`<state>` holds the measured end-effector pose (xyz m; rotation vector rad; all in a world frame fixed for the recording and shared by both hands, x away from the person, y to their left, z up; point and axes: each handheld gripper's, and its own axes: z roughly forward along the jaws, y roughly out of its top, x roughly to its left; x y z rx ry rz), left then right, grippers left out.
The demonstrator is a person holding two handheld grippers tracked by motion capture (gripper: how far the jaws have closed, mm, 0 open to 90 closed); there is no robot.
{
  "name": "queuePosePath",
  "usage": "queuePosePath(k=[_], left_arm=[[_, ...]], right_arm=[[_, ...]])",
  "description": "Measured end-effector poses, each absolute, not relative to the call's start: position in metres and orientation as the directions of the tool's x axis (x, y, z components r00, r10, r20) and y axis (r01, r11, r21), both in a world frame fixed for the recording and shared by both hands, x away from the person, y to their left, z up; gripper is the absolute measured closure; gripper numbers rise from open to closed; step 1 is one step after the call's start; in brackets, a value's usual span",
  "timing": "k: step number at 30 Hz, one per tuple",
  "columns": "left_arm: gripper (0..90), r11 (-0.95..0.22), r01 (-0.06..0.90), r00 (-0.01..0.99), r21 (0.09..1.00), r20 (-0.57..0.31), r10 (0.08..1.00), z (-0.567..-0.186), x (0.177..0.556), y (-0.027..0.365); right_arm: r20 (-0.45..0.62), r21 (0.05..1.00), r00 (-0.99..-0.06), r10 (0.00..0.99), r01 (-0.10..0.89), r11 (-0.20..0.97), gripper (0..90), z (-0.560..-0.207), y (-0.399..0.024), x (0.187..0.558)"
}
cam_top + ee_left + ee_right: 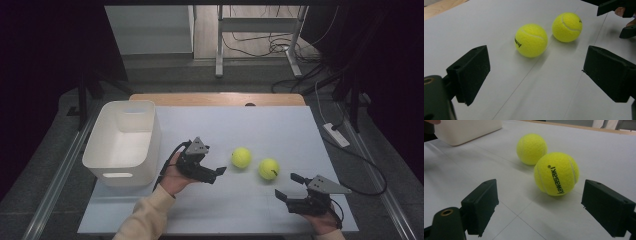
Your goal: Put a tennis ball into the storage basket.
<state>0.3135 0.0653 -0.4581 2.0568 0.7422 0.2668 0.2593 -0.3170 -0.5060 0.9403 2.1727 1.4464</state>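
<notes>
Two yellow tennis balls lie side by side on the white table. The left ball [241, 157] [531, 40] [532, 149] rests just ahead of my left gripper [212, 162] [536, 72], which is open and holds nothing. The right ball [269, 169] [567, 27] [556, 173], printed "kawasaki", sits a short way in front of my right gripper [289, 186] [539, 202], also open and holding nothing. Neither gripper touches a ball. In the left gripper view the right gripper [624, 20] appears at the top right corner.
A white plastic bin [122, 140] [466, 130] stands on the table's left side, close to my left hand. The table's wooden far edge [215, 98] lies beyond the balls. Cables and a desk frame are on the floor behind.
</notes>
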Motion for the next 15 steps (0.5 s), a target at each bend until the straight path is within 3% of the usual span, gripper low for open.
queuePosePath(k=[15], left_arm=[[8.3, -0.415, 0.403, 0.802, 0.816, -0.095, 0.59, -0.4578, 0.32, 0.056]], right_arm=[[0.061, 0.911, -0.711, 0.7, 0.326, 0.252, 13.3, -0.506, -0.317, 0.2593]])
